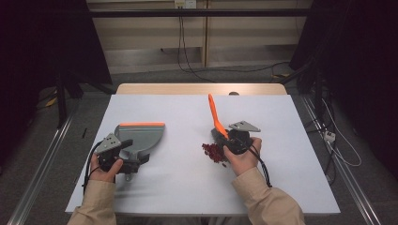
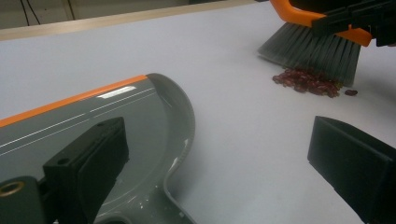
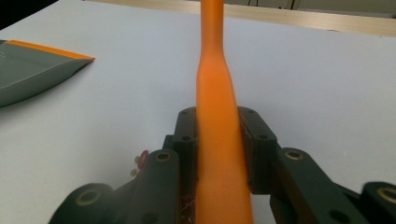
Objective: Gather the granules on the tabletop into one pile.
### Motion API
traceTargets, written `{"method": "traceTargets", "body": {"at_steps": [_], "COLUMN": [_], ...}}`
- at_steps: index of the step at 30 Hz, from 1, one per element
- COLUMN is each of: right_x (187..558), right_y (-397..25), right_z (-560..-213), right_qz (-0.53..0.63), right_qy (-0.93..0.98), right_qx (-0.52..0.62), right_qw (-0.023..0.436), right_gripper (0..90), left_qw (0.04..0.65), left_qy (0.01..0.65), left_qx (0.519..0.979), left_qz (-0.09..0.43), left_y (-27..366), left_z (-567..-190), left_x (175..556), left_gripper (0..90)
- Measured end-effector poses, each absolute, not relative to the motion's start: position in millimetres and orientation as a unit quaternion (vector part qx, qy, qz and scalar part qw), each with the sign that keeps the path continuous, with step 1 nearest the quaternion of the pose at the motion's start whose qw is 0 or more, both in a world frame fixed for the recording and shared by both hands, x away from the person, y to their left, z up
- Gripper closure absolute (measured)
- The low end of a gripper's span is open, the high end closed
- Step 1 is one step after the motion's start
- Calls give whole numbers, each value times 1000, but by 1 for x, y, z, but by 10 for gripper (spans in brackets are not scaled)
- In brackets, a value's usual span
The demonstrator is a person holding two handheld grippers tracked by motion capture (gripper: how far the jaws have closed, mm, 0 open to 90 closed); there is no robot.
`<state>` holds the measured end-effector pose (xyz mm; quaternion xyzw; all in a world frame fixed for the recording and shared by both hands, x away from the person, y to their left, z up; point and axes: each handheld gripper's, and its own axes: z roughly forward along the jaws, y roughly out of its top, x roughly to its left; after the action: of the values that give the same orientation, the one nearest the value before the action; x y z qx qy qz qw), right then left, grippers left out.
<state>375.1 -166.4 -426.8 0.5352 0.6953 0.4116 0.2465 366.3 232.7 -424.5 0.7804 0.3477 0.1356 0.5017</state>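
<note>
A grey dustpan (image 1: 141, 136) with an orange front edge lies flat on the white table (image 1: 187, 187), left of centre. My left gripper (image 1: 137, 157) sits over its handle end, open. In the left gripper view the jaws stand wide apart with the dustpan (image 2: 116, 126) beside the left one. My right gripper (image 1: 227, 139) is shut on the orange handle (image 3: 215, 116) of a hand brush (image 1: 215, 117), which tilts up and away. The grey bristles (image 2: 313, 51) rest just behind a small pile of red bits (image 1: 213, 151), also seen as red bits (image 2: 308, 83).
The table's wooden far edge (image 1: 202, 89) runs across the back. Bare white table surface (image 1: 183, 145) separates the dustpan from the red bits. Cables (image 1: 187, 61) lie on the floor beyond, and metal rails (image 1: 42, 159) flank the table.
</note>
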Motion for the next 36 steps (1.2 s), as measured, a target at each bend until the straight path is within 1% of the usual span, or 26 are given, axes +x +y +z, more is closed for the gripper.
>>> {"method": "traceTargets", "body": {"at_steps": [4, 9, 13, 15, 19, 21, 25, 27, 29, 31, 36], "right_x": [376, 378, 377, 375, 373, 373, 375, 376, 376, 377, 376], "right_y": [-175, -197, -212, -214, -203, -193, -179, -173, -171, -173, -177], "right_z": [-416, -405, -414, -425, -429, -429, -429, -428, -427, -425, -420], "right_qz": [417, 410, 386, 378, 392, 388, 402, 403, 408, 420, 424], "right_qy": [693, 688, 691, 694, 696, 707, 710, 715, 712, 706, 707], "right_qx": [533, 535, 541, 546, 537, 524, 516, 510, 510, 515, 510], "right_qw": [249, 271, 284, 279, 270, 276, 258, 258, 257, 245, 245], "right_gripper": [713, 714, 713, 713, 713, 713, 713, 713, 713, 713, 713], "left_qw": [501, 500, 500, 500, 500, 499, 501, 501, 501, 502, 498], "left_qy": [348, 347, 347, 347, 349, 347, 348, 346, 347, 347, 350], "left_qx": [781, 782, 782, 782, 782, 783, 781, 783, 782, 781, 782], "left_qz": [135, 136, 135, 134, 133, 133, 133, 132, 132, 131, 131], "left_y": [232, 231, 232, 231, 229, 229, 230, 230, 230, 230, 229], "left_z": [-425, -425, -425, -425, -426, -426, -426, -426, -426, -426, -426], "left_x": [366, 366, 366, 366, 367, 367, 367, 368, 367, 367, 367], "left_gripper": [49, 49, 49, 48, 49, 49, 49, 49, 49, 49, 49]}}
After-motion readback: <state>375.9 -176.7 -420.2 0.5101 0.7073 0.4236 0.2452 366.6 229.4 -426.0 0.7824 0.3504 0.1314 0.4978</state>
